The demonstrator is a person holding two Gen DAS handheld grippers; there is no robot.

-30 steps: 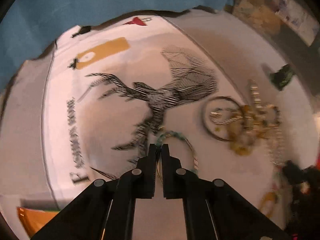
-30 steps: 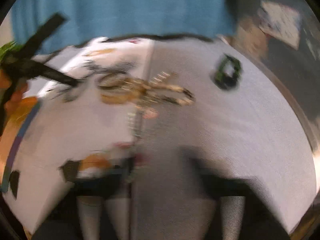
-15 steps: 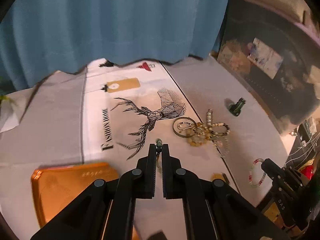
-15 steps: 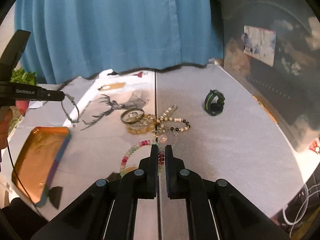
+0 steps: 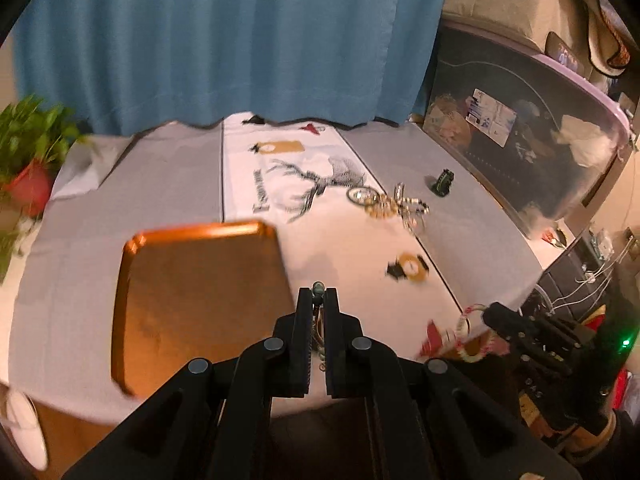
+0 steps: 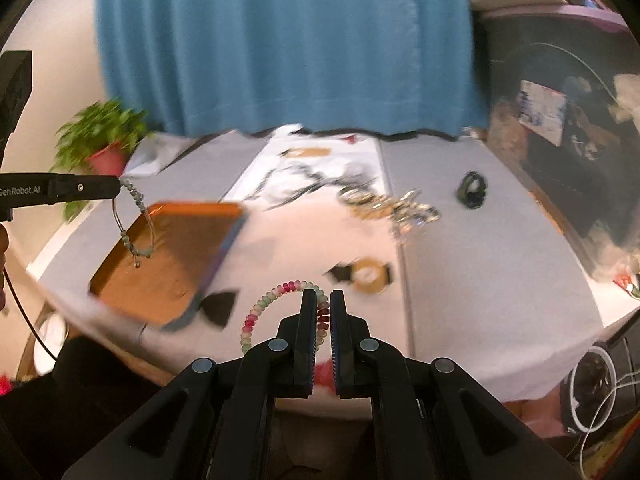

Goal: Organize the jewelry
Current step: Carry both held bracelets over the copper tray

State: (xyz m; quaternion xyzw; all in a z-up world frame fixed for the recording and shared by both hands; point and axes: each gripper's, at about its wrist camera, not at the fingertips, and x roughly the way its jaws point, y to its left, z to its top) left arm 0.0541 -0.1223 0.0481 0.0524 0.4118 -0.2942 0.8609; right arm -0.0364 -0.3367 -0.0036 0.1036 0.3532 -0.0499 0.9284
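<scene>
Blue curtain [image 5: 240, 40] is hung behind a table [image 5: 160, 184] covered in grey cloth, with a white runner bearing a deer print [image 5: 316, 184] laid along its middle. At the far left corner a potted plant [image 6: 104, 140] is seen, and a dark storage bin [image 5: 532, 136] is set against the table's right side.

An orange tray [image 5: 200, 300] is placed on the near left part of the table. Further back on the runner's right edge a tangled pile of jewelry [image 5: 388, 202] is left lying, with a dark green ring-shaped piece [image 6: 473, 189] set apart to its right on the grey cloth.

The left gripper [image 5: 318, 294] is closed narrowly on a thin grey-green beaded bracelet [image 6: 136, 220], which is seen from the right wrist view dangling in a loop above the tray (not touching it, as far as can be judged). The right gripper [image 6: 323, 296] is likewise pinched on a pink, green and white beaded bracelet [image 6: 264, 304], whose loop is held arching to the left of the fingers [image 6: 306, 320], above the table's near edge.
</scene>
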